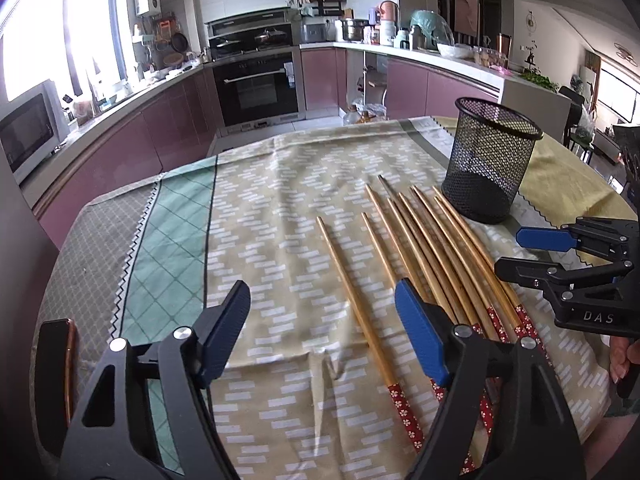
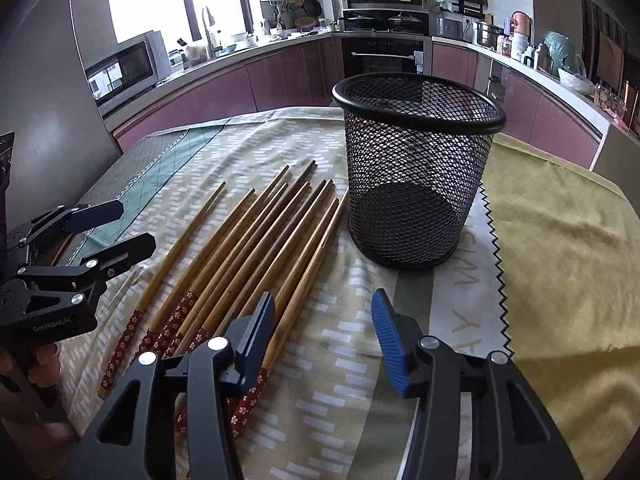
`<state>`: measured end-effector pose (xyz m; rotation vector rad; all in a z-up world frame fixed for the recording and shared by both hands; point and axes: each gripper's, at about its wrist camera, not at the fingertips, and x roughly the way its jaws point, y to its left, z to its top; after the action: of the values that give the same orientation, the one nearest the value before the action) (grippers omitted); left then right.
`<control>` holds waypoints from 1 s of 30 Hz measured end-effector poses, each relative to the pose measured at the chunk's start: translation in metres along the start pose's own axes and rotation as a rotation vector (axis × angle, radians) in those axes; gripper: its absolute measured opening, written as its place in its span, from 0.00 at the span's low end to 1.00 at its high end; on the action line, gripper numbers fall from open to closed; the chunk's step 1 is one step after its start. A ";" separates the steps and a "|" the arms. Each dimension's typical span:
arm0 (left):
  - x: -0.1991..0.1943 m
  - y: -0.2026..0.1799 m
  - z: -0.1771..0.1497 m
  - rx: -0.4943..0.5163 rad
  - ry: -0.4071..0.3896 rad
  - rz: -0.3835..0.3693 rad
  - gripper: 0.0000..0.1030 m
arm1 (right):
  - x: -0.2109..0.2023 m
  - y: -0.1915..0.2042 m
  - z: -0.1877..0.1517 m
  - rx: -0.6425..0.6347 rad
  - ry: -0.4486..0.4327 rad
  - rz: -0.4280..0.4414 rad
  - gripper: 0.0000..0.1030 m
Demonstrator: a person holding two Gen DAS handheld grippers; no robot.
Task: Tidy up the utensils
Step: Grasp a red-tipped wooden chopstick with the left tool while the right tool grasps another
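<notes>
A black mesh cup [image 2: 418,176] is seen standing upright on a table covered with a patterned cloth [image 1: 260,208], and it is used here as the landmark. Nothing is seen inside the cup; only its dark bottom shows through the mesh.

Just beside the cup, on its left side in the right wrist view, a bundle of wooden chopsticks [image 2: 256,248] is laid flat on the cloth. Their thin tips are pointed toward the far side of the table, past the foot of the cup, and their thick ends, wrapped in red flowered paper, are turned toward the grippers. The chopstick nearest to the cup lies almost against its base; whether it touches cannot be told. One chopstick [image 1: 360,304] is set a little apart from the bundle, on the side away from the cup.

The left gripper [image 1: 324,332] is held low over the cloth, on the far side of the bundle from the cup. Its blue pads are apart, and the single chopstick is seen in the gap between them, but nothing is clamped. The right gripper [image 2: 324,336] is held in front of the cup, near the red ends of the bundle. Its jaws are also apart with only cloth between them, and one pad is over the chopsticks closest to the cup.

A yellow cloth [image 2: 560,220] is spread to the right of the cup. Behind the cup, a kitchen with an oven [image 2: 386,58] and pink cabinets is visible.
</notes>
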<state>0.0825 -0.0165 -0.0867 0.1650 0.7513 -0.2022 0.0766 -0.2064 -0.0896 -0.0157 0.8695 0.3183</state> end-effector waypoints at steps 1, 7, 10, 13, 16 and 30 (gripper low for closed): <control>0.005 -0.001 0.000 0.000 0.017 -0.005 0.67 | 0.000 -0.001 0.000 0.000 0.006 0.003 0.41; 0.029 -0.002 0.002 -0.006 0.106 -0.048 0.53 | 0.005 -0.001 0.010 -0.015 0.045 0.001 0.39; 0.041 -0.004 0.005 -0.011 0.142 -0.061 0.47 | 0.014 0.003 0.016 -0.036 0.074 -0.009 0.34; 0.044 -0.006 0.009 -0.007 0.148 -0.069 0.40 | 0.018 0.006 0.020 -0.045 0.067 -0.014 0.29; 0.048 -0.008 0.014 -0.015 0.158 -0.084 0.29 | 0.020 0.003 0.021 -0.017 0.067 0.022 0.12; 0.022 -0.003 0.019 -0.078 0.122 -0.166 0.07 | -0.019 -0.007 0.023 0.026 -0.020 0.184 0.06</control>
<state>0.1101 -0.0265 -0.0883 0.0410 0.8941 -0.3227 0.0843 -0.2154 -0.0615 0.0920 0.8570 0.4780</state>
